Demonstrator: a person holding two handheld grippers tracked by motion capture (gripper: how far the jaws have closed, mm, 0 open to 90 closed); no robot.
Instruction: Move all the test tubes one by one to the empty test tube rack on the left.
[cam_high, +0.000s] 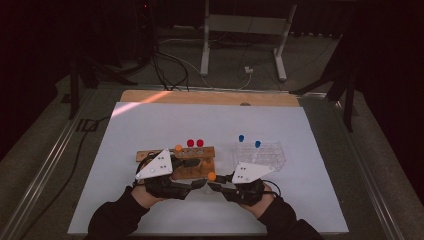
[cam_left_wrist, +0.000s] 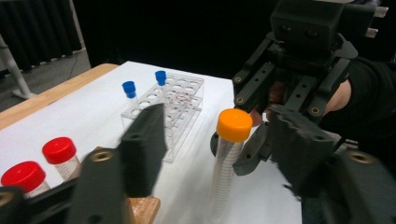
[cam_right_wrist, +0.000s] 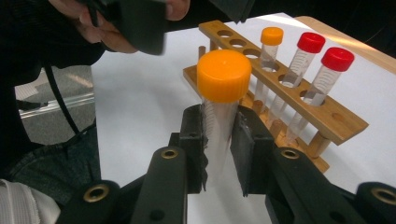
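An orange-capped clear tube stands upright in my right gripper, whose pads are shut on its body just in front of the wooden rack. In the left gripper view the same tube stands between the jaws of my left gripper, with a visible gap on each side, so that gripper is open around it. From above, both grippers meet at the tube near the rack's front right corner. The wooden rack holds one orange-capped tube and two red-capped tubes.
A clear plastic rack with two blue-capped tubes stands right of the wooden rack on the white sheet. A strip of wooden tabletop runs along the far edge. Cables and a metal stand lie on the floor beyond.
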